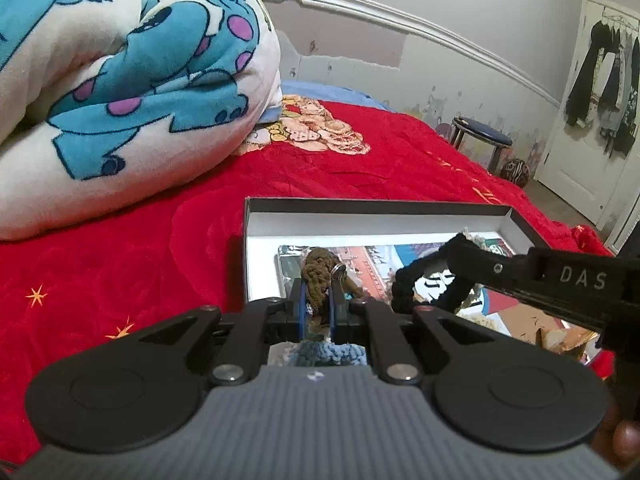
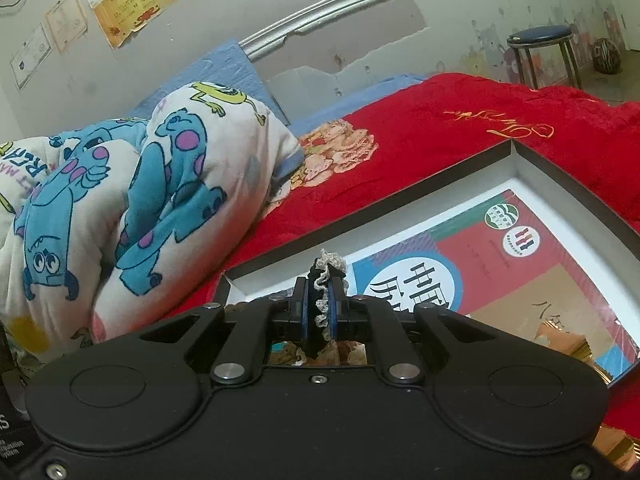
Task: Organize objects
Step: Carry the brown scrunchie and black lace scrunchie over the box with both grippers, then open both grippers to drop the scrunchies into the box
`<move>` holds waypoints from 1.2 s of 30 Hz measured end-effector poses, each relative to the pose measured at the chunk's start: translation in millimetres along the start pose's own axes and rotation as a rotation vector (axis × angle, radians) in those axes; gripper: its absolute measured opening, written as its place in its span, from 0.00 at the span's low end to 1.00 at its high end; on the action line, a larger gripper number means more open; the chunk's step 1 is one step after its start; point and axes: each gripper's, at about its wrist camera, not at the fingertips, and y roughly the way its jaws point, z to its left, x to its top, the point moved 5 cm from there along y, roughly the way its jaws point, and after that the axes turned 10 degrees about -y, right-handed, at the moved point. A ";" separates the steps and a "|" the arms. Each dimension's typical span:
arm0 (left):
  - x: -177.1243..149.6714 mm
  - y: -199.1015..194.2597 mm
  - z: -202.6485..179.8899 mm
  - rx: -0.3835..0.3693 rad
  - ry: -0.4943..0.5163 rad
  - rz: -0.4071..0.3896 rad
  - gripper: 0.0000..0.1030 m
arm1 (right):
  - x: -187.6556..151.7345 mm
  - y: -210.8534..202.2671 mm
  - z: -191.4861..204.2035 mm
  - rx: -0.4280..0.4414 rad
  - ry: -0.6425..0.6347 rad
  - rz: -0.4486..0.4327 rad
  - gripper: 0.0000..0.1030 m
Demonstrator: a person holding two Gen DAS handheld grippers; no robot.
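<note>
Both tongs, left (image 1: 319,300) and right (image 2: 320,304), clamped crocheted pieces; I judged lowering them slowly into the box (image 1: 360,216), lower frame, best.

The shallow cardboard box (image 1: 376,216) has matt white walls inside; a glossy printed paper sheet (image 2: 460,264) lies flat on its floor. Around the box spreads a plush red velvety bedspread (image 1: 160,248). Beyond it sits a soft fleece cartoon blanket (image 1: 120,80). The left tongs (image 1: 319,300), matt black plastic, clamp a fuzzy brown crocheted yarn piece (image 1: 318,276); the right tongs (image 2: 319,300) pinch black-and-beige crocheted yarn (image 2: 320,280).
</note>
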 end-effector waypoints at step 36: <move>-0.7 -16.1 0.6 -0.036 0.034 0.046 0.59 | 0.1 -1.6 -5.4 0.047 0.008 0.065 0.40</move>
